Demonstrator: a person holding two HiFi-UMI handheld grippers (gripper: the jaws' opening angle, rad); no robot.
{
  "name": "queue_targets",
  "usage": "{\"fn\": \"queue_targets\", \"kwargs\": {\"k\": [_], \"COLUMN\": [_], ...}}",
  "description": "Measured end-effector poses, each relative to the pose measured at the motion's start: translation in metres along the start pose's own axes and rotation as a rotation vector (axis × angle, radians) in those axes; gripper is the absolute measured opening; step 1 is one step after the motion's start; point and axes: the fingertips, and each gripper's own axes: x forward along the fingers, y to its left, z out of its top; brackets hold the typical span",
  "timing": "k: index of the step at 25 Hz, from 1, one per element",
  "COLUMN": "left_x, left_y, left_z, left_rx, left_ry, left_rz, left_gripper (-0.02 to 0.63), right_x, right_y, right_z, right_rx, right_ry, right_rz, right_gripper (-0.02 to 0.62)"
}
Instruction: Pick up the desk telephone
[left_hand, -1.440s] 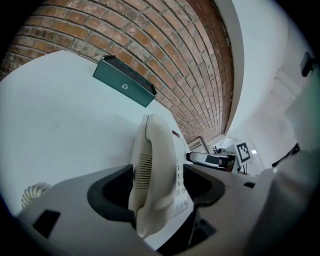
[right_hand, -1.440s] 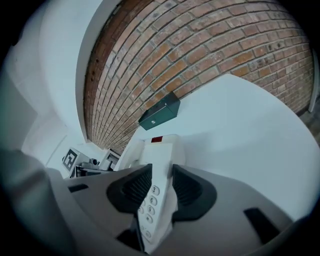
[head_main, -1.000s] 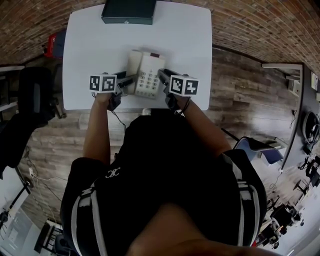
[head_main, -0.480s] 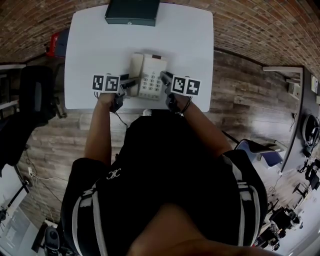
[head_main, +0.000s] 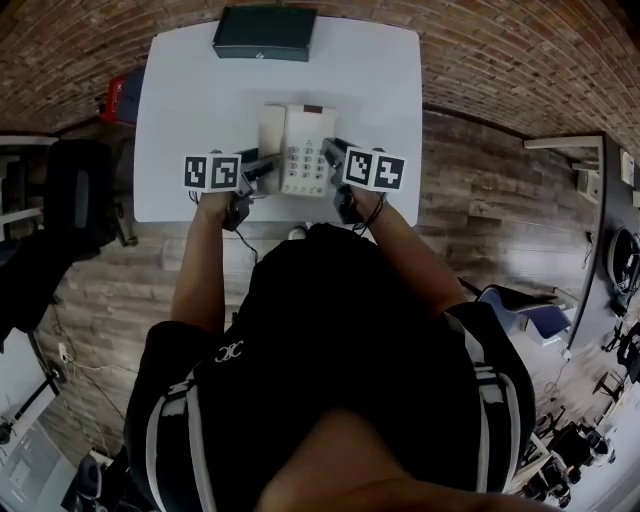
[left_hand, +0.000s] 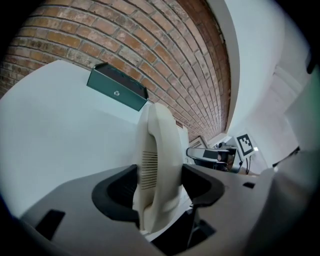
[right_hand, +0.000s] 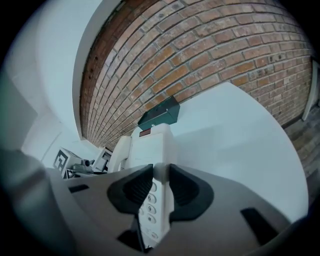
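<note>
The cream desk telephone (head_main: 297, 150) is near the front edge of the white table (head_main: 190, 90), its handset on the left side and keypad on the right. My left gripper (head_main: 262, 170) is shut on the handset (left_hand: 157, 165), which stands edge-on between the dark pads in the left gripper view. My right gripper (head_main: 335, 152) is shut on the phone's right edge (right_hand: 159, 150), beside the number keys. Both grippers hold the phone from opposite sides, angled downward.
A dark green box (head_main: 265, 33) lies at the table's far edge against the brick wall (right_hand: 210, 45). A black chair (head_main: 70, 200) stands left of the table, a red object (head_main: 118, 95) behind it, and a blue chair (head_main: 520, 300) at the right on the wooden floor.
The right gripper's jaws have closed on the phone's right edge. Both grippers and the phone have come up a little from the table.
</note>
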Motion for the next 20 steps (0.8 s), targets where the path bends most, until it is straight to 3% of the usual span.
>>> {"fn": "queue_targets", "kwargs": {"k": [6, 20], "left_x": [-0.016, -0.06], "left_y": [-0.031, -0.108], "left_z": [0.023, 0.074], "left_rx": [0.017, 0.201], "left_ry": [-0.098, -0.269], "left_rz": [-0.016, -0.008], "left_gripper": [0.282, 0.282], "right_x": [-0.03, -0.105], "right_y": [0.02, 0.065], "right_z": [0.039, 0.099], "right_rx": [-0.085, -0.184], "right_ry": [-0.099, -0.304], "right_rz": [0.011, 0.058], "right_gripper": [0.087, 0.086]}}
